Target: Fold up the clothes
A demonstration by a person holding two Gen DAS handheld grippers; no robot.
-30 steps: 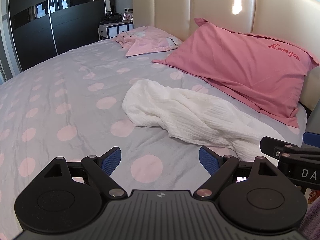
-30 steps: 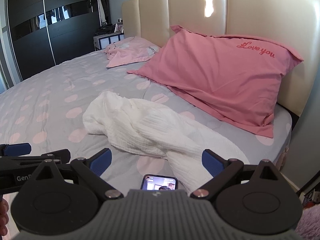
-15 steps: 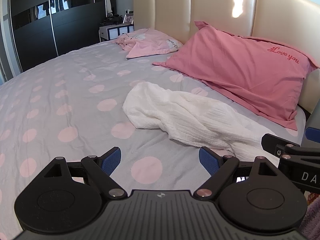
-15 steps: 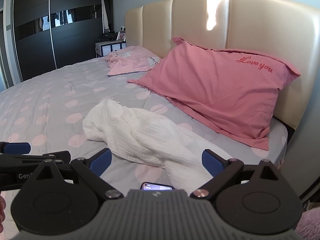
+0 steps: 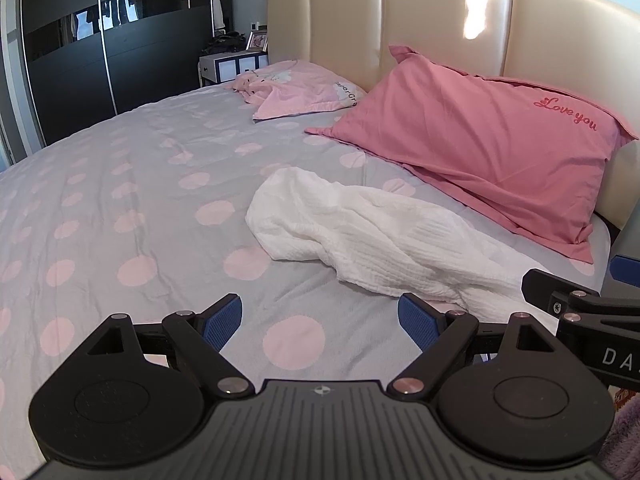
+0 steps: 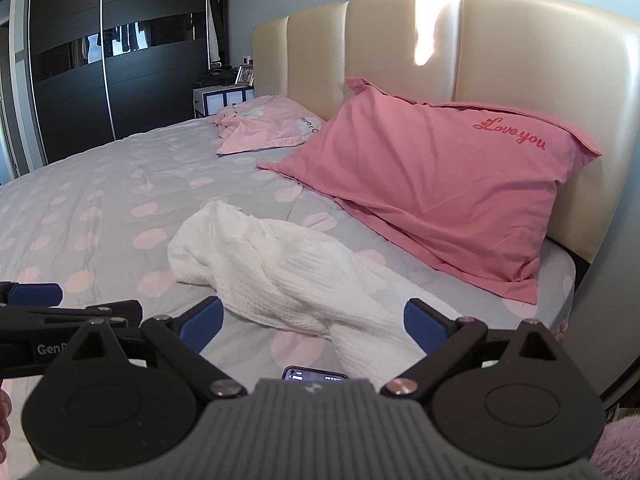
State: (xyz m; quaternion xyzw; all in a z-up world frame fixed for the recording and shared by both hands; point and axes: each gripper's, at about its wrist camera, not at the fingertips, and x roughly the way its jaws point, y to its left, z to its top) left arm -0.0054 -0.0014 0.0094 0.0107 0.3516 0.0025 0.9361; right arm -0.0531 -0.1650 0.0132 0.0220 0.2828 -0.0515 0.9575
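White crinkled garment point(image 5: 372, 236) lies bunched on the polka-dot bedsheet point(image 5: 132, 184): likely light, limp, best pinched at an edge. Left gripper point(image 5: 320, 316) and right gripper point(image 6: 314, 320) both spread wide, holding nothing.

Polka-dot bed point(image 5: 120, 184) bearing white garment point(image 5: 360, 232), pink pillows point(image 5: 480, 148).

Both wrist cams are sitting low over the bed's near edge, looking fwd along their own open fingers toward the headboard point(image 5: 420, 20) & the dark wardrobe point(image 5: 120, 60). Left cam is facing the spotted sheet point(image 5: 120, 200), w/ the right gripper point(image 5: 580, 308) poking in at its right edge. Right cam is sitting just beside it, w/ the left gripper point(image 6: 68, 312) showing at its left edge. Both are sharing the white garment point(image 5: 360, 236), near, and the pink pillow point(image 6: 440, 184) behind it.
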